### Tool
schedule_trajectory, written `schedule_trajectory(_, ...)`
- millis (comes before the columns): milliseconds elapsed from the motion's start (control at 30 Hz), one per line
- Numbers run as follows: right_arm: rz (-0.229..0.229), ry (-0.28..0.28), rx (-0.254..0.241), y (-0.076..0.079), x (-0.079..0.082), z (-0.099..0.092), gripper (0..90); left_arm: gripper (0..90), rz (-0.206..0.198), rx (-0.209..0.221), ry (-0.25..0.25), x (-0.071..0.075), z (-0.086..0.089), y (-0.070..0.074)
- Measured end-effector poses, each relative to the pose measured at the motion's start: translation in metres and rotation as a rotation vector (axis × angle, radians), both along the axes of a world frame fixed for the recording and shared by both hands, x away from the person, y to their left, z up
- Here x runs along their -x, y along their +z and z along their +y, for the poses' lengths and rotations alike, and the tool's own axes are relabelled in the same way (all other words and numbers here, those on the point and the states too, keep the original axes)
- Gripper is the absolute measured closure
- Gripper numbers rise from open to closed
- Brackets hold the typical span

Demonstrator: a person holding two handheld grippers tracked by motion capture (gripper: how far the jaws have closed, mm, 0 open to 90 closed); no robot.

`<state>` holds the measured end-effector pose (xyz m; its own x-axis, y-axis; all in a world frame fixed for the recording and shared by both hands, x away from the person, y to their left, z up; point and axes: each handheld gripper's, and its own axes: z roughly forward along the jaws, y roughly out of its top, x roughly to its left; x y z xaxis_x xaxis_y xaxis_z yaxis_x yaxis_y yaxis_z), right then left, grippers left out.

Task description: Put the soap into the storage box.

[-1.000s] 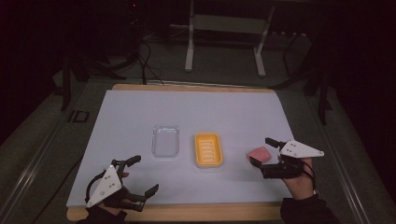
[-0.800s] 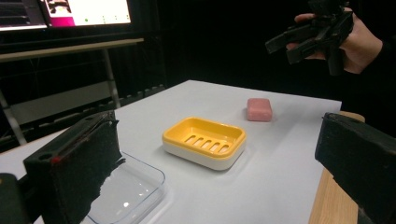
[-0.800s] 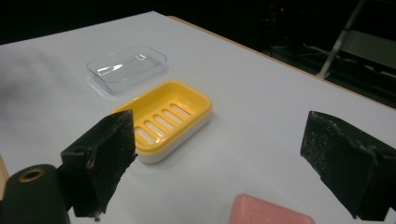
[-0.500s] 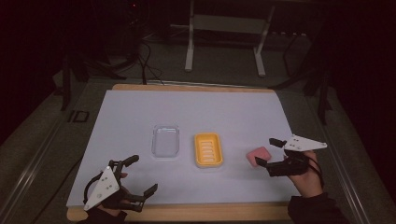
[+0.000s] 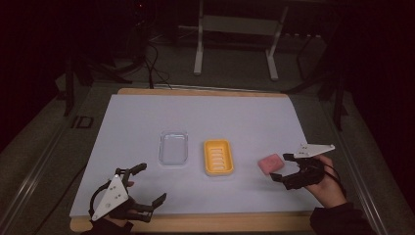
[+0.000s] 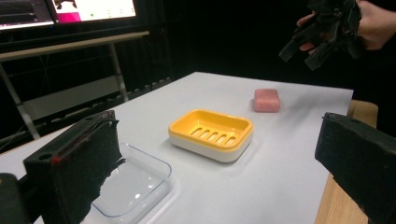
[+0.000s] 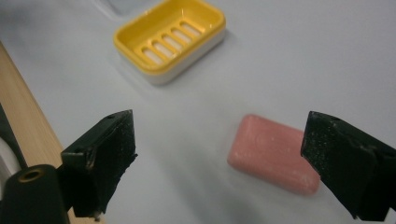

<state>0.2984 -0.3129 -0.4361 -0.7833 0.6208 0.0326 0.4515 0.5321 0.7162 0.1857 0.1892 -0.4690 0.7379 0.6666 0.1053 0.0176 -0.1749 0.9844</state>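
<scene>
Right gripper (image 7: pixel 219 163) fingers (image 7: pixel 100 161) spread wide, pink soap (image 7: pixel 273 151) lying between them, untouched

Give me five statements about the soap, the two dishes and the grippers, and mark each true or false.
1. The pink soap bar lies inside the yellow soap dish. False: it lies on the table, to the dish's right.
2. The clear lid sits left of the yellow dish. True.
3. The right gripper is clamped on the soap. False: its jaws are open, apart from it.
4. The left gripper is open. True.
5. The yellow dish is empty. True.
</scene>
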Motion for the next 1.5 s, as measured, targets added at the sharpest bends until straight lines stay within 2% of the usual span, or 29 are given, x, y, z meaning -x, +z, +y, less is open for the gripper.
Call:
schedule_trajectory(200, 0.082, 0.01, 0.054, -0.004, -0.003, -0.001, 10.2, 0.6, 0.0, -0.015, 0.001, 0.0, -0.001, -0.001)
schedule_trajectory(267, 0.096, 0.01, 0.085, -0.005, -0.004, -0.002, 10.3, 0.6, 0.0, -0.012, 0.0, 0.0, -0.001, -0.001)
schedule_trajectory(333, 0.09, 0.011, 0.104, -0.005, -0.004, -0.002, 10.3, 0.6, 0.002, -0.012, 0.0, 0.0, -0.001, -0.001)
schedule_trajectory(567, 0.21, 0.055, 0.193, -0.005, -0.008, -0.005, 10.3, 0.6, 0.002, -0.02, 0.001, 0.0, -0.002, -0.001)
schedule_trajectory(733, 0.273, 0.066, 0.232, -0.005, -0.01, -0.007, 10.3, 0.6, 0.003, -0.021, 0.0, 0.0, -0.002, -0.001)
schedule_trajectory(800, 0.283, 0.066, 0.24, -0.005, -0.011, -0.007, 10.2, 0.6, 0.003, -0.02, 0.0, 0.0, -0.002, -0.001)
schedule_trajectory(867, 0.316, 0.065, 0.267, -0.006, -0.013, -0.008, 10.3, 0.6, 0.002, -0.024, 0.0, 0.0, -0.002, -0.001)
schedule_trajectory(1000, 0.323, 0.057, 0.308, -0.006, -0.015, -0.01, 10.3, 0.6, 0.004, -0.025, 0.0, 0.0, -0.002, -0.001)
schedule_trajectory(1167, 0.362, 0.064, 0.335, -0.006, -0.016, -0.011, 10.3, 0.6, 0.007, -0.029, 0.0, -0.001, -0.002, -0.001)
schedule_trajectory(1200, 0.382, 0.06, 0.339, -0.006, -0.017, -0.011, 10.3, 0.6, 0.005, -0.028, 0.0, 0.0, -0.002, -0.001)
schedule_trajectory(1233, 0.403, 0.069, 0.373, -0.008, -0.018, -0.011, 10.3, 0.6, 0.005, -0.027, -0.001, 0.0, -0.002, -0.001)
schedule_trajectory(1333, 0.421, 0.062, 0.426, -0.008, -0.019, -0.01, 10.2, 0.6, 0.006, -0.029, 0.002, -0.001, -0.002, -0.001)
schedule_trajectory(1500, 0.444, 0.081, 0.479, -0.006, -0.021, -0.01, 10.2, 0.6, 0.008, -0.028, 0.007, -0.001, -0.002, -0.001)
